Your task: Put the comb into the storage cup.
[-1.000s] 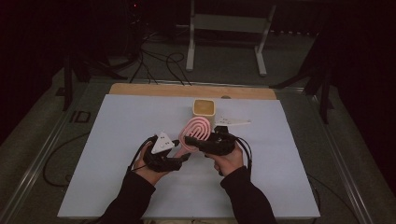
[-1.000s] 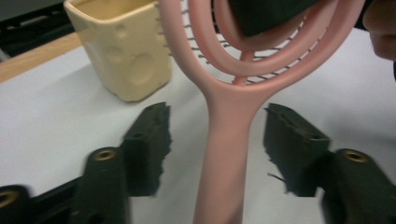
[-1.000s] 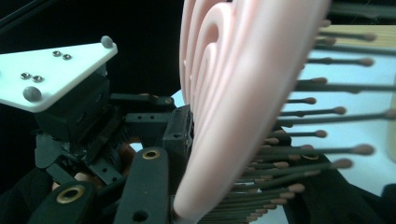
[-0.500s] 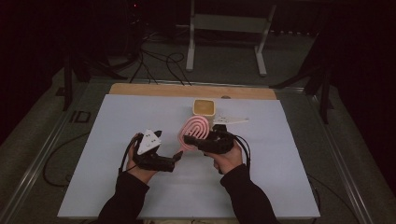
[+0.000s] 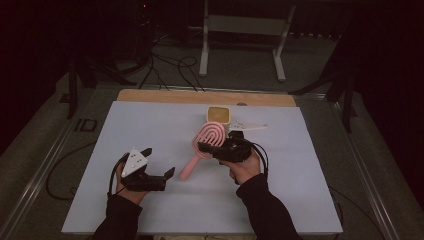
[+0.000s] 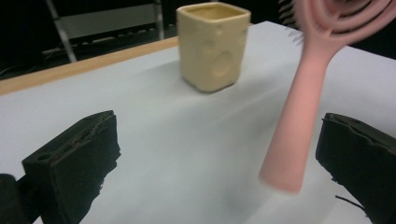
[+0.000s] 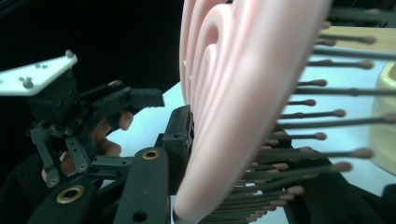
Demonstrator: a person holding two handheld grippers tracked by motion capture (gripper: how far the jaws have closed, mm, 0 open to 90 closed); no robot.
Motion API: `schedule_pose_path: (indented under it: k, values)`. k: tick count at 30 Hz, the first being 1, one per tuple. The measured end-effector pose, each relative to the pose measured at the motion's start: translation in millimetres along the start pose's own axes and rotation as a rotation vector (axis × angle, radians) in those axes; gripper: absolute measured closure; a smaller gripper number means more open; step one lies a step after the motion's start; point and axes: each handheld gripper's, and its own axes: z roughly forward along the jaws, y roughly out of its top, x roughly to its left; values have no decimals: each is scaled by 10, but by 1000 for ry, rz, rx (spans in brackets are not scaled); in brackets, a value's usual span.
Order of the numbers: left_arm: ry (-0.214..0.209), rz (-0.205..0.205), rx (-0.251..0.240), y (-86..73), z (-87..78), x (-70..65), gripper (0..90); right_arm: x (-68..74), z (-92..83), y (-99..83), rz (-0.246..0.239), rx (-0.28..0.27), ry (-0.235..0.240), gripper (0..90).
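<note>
Right tool (image 5: pixel 207 148) clamped on pink hairbrush (image 5: pixel 207 140) mid-bench (image 5: pixel 150 130); left tool (image 5: pixel 159 162) just opened, empty, near front-left; yellow cup (image 5: pixel 218 114) near far edge.

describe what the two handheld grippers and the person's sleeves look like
Both grippers are black. The left gripper has two blocky black jaws and a grey three-cornered plate on top with small dots. The right gripper has a thin black cable looping from it. The person wears dark long sleeves.

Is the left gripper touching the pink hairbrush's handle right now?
Apart. In the left gripper view the pink hairbrush handle hangs between the open jaws of the left gripper, with white table visible on both sides. The right gripper clamps the brush head.
</note>
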Motion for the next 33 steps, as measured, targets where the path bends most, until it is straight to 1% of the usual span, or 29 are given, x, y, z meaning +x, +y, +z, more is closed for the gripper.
schedule_pose_path:
  k: [2, 6, 7, 8, 10, 11, 14, 15, 18, 21, 23, 27, 29, 33]
  values:
    - [13, -17, -14, -66, -62, 42, 2, -5, -6, 10, -3, -4, -6, 639]
    - [23, -25, -36, -173, -178, 109, 2, 1, -15, 26, 2, -11, -7, 638]
    - [23, -25, -36, -173, -178, 109, 2, 1, -15, 26, 2, -11, -7, 638]
    - [38, -16, -38, -234, -231, 115, 2, 9, -15, 33, 0, -8, -14, 638]
    - [41, -10, -27, -265, -258, 128, 2, 14, -14, 39, 8, -6, -17, 638]
    - [55, -8, -29, -273, -268, 134, 2, 16, -13, 42, 10, -7, -17, 638]
    - [92, 6, -28, -275, -293, 144, 1, 13, -4, 49, 18, -12, -18, 638]
    - [98, 9, -31, -275, -302, 143, 1, 10, -1, 51, 24, -13, -15, 637]
    - [100, -1, -41, -278, -317, 152, 2, 4, 8, 65, 34, -17, -15, 638]
    - [102, -5, -43, -280, -316, 163, 1, 4, 8, 81, 34, -17, -18, 638]
    - [111, -5, -43, -279, -311, 160, 2, 6, 6, 106, 30, -21, -19, 638]
    - [118, 11, -35, -272, -295, 136, 2, 10, 2, 140, 34, -24, -20, 637]
    - [138, 20, -30, -274, -288, 125, 2, 2, 5, 155, 33, -19, -20, 637]
    - [141, 19, -35, -278, -294, 130, 2, -3, 3, 197, 37, -16, -23, 637]
